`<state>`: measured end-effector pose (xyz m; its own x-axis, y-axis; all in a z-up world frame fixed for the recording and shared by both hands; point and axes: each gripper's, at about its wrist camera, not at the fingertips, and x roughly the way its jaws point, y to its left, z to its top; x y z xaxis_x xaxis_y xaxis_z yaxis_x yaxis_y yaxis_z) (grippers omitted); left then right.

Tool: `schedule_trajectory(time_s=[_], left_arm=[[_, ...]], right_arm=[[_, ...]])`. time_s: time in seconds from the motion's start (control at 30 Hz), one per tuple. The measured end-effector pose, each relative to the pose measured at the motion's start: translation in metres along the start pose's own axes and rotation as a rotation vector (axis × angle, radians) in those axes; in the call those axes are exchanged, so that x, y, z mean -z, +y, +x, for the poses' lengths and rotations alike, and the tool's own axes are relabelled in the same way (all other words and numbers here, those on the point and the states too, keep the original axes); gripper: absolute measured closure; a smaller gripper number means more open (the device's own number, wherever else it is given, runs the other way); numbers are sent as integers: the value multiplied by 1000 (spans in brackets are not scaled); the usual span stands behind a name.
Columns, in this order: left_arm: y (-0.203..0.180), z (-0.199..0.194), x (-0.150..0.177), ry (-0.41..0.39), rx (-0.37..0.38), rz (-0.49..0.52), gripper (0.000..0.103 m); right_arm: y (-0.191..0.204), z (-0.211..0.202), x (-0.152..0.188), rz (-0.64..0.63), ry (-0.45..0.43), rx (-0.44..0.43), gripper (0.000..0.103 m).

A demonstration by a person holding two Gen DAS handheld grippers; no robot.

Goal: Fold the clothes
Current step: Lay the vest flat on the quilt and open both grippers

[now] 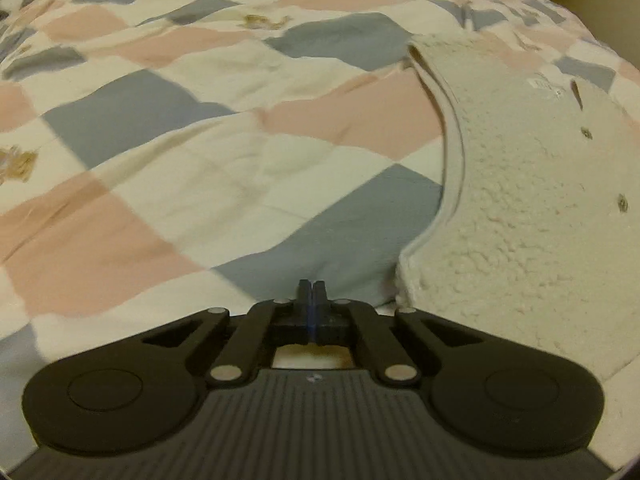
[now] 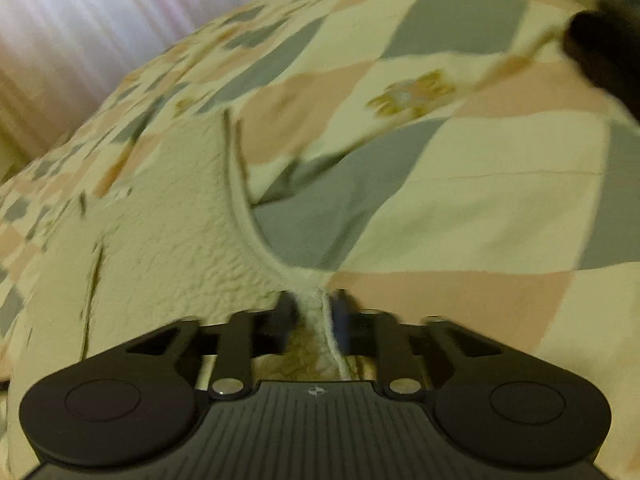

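A cream fleece garment (image 1: 520, 208) lies spread on a bed covered by a checked quilt (image 1: 200, 152) of pink, grey and cream patches. It looks like a sleeveless vest: a bound, curved armhole edge (image 1: 452, 152) runs along its side, and small snaps (image 1: 622, 203) dot what seems to be its front opening.

The left gripper (image 1: 311, 286) has its jaws pressed together with nothing between them. The garment's lower corner sits just to the right of those jaws and slightly ahead, close but not touching them; only quilt lies straight ahead.

The right gripper (image 2: 312, 304) has its jaws closed narrowly on a pinch of the fleece, at the bound edge where the armhole curve meets the side. From the jaws the body of the garment spreads ahead and to the left, while bare quilt lies ahead and to the right. This view is blurred, so the grip's depth is hard to judge.

My judgement is that a side fold is in hand, with the right gripper holding the edge that would be carried across the body. Whether this is an early fold or a later one on an already doubled garment, the pictures do not settle. Carrying it over would call for lifting enough to clear the thick pile, keeping the bound edge taut, and perhaps the left jaws opening to pin or take the near corner.
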<state>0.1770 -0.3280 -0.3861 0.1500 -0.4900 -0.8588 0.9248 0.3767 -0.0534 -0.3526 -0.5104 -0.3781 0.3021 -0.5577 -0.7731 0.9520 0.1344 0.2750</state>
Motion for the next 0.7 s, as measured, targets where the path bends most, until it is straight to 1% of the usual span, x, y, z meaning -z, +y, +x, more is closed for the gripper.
schedule_trajectory(time_s=[0.03,0.07,0.1,0.13,0.17,0.2,0.23,0.27,0.3,0.33,0.37,0.4,0.43,0.47,0.5,0.57,0.6,0.67,0.7], left_arm=[[-3,-14,-1,-32,20,-10,103],[-9,-30,-2,-69,36,-13,103],[-14,-45,-3,-106,51,-17,103],[-22,-58,-1,-132,76,-9,102],[-32,-69,1,-143,119,4,102],[-46,-76,6,-138,168,26,100],[-60,-79,12,-124,204,57,98],[-74,-80,20,-109,233,89,95],[-85,-77,30,-92,248,116,94],[-88,-69,40,-71,227,125,93],[-89,-59,50,-47,193,127,93],[-89,-49,60,-24,159,129,92],[-82,-44,66,-16,157,83,93],[-77,-46,67,-19,159,32,94],[-75,-52,65,-28,146,6,95],[-79,-74,64,-68,110,2,97],[-82,-84,66,-75,110,0,93],[-91,-105,76,-69,121,-7,93],[-97,-112,85,-54,126,-11,93]], right_arm=[[5,-12,0,-15,-45,45,55],[11,-24,1,-49,-84,67,55],[19,-37,5,-96,-119,75,55],[25,-44,11,-131,-122,67,56],[30,-46,20,-159,-103,49,56],[34,-49,29,-187,-83,31,61],[39,-51,38,-215,-64,12,63],[44,-54,47,-243,-44,-6,63],[49,-56,56,-271,-24,-24,67],[53,-59,64,-298,-5,-43,66],[52,-57,72,-314,16,-22,66],[48,-51,79,-320,37,27,66],[42,-51,81,-301,39,42,66],[35,-57,80,-264,28,34,66],[29,-62,79,-227,17,26,66],[28,-80,82,-239,-11,32,64],[30,-91,85,-254,-19,24,64],[35,-111,97,-278,-19,-14,63],[39,-118,105,-284,-4,-29,62]])
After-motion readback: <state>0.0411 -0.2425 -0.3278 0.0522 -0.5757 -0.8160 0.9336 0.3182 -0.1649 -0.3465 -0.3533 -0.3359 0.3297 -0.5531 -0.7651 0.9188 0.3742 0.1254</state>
